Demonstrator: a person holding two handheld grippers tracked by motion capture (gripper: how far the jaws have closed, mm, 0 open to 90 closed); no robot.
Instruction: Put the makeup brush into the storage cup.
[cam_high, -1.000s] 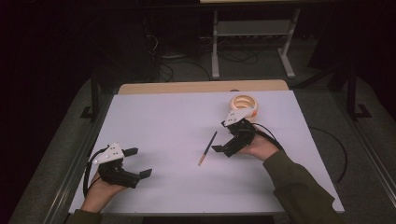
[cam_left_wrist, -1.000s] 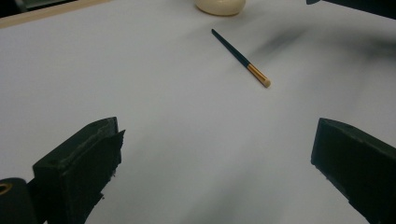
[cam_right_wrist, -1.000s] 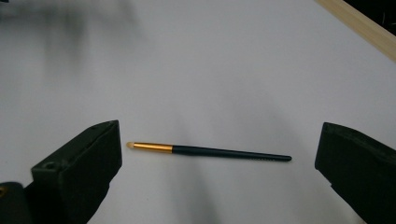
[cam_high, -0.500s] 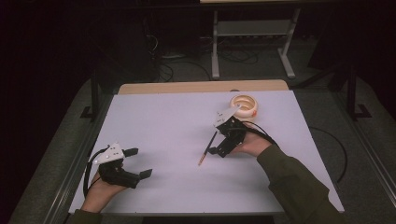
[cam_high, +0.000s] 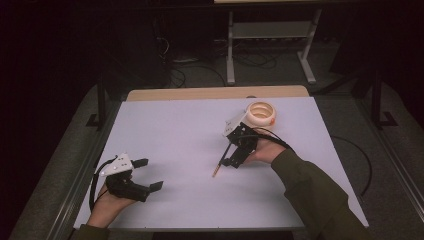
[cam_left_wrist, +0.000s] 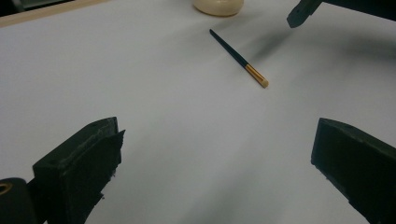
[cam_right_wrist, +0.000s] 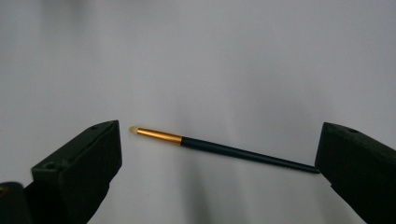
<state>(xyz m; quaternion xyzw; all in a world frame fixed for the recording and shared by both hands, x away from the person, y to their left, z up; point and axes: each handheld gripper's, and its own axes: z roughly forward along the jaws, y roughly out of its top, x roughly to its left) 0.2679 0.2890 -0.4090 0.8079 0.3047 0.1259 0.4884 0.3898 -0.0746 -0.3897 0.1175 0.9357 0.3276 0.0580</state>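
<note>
Now the right gripper hangs low over the middle of the white counter, the right forearm reaching in from the lower right with the wrist bent so the jaws point down and toward the person. Its jaws stand wide apart, straddling a thin makeup brush that lies flat between them, touching neither. A cream tape roll sits just beyond the hand. Near the left front corner, the left gripper rests, jaws also wide, holding nothing.
</note>
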